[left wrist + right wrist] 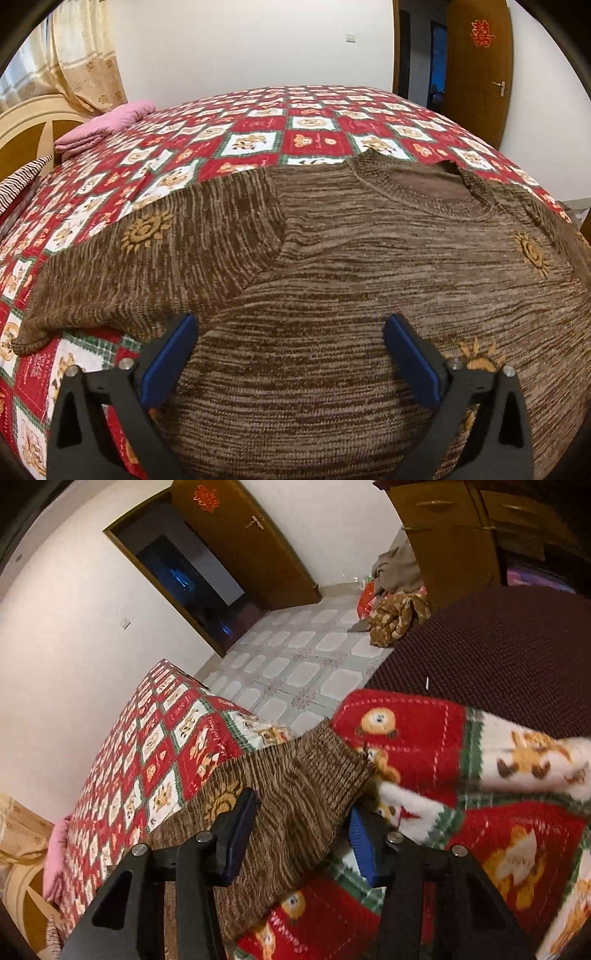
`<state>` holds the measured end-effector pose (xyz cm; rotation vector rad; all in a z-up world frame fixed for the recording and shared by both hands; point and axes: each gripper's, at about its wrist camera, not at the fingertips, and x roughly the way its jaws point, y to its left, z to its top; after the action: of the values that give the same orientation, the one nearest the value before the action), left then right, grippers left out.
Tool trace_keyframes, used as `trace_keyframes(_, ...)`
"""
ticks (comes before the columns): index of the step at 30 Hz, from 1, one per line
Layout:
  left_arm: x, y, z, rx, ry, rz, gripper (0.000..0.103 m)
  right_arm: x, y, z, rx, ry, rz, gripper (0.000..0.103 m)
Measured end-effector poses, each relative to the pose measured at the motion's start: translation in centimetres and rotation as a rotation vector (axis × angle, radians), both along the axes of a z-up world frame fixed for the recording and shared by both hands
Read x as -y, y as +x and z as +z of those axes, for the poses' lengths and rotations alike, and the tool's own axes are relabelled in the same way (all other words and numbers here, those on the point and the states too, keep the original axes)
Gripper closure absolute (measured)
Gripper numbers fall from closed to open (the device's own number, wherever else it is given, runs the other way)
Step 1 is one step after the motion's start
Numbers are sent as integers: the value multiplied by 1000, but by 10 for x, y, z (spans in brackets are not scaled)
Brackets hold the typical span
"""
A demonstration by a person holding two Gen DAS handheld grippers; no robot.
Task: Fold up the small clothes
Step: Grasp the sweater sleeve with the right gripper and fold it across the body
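A brown knit sweater (369, 266) with sun motifs lies flat, neck away from me, on a bed with a red patterned bedspread (258, 125). My left gripper (290, 325) hangs open and wide just above the sweater's body, with nothing between its pads. One sleeve (155, 266) stretches out to the left. In the right wrist view the other sleeve (295, 805) runs between the fingers of my right gripper (301, 808). That gripper's jaws stand partly apart, one on each side of the sleeve near its cuff; I see no firm pinch.
Folded pink cloth (107, 125) and a striped pillow (22, 181) lie at the head of the bed. Beyond the bed's corner is tiled floor (303, 657), a dark mat (498, 650), crumpled clothes (399, 613), a wardrobe (454, 542) and an open door (243, 542).
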<state>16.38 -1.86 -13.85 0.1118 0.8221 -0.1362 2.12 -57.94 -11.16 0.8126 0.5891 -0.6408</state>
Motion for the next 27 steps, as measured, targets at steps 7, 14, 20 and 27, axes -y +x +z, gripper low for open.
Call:
trace_keyframes(7,-3,1,-1,-1,-19,-6,0,-10,7,19,-75,-75,57,98)
trace_keyframes(14,-4,0,-1,7,-40,-14,0,-116,48,94,49,-197,338,98)
trace_keyframes(20,-5,-1,-1,11,-54,-22,0,-260,108,91,118,-163,706,98)
trace_keyframes(27,-8,-2,-1,17,-79,-32,0,-357,133,-4,41,-61,900,96)
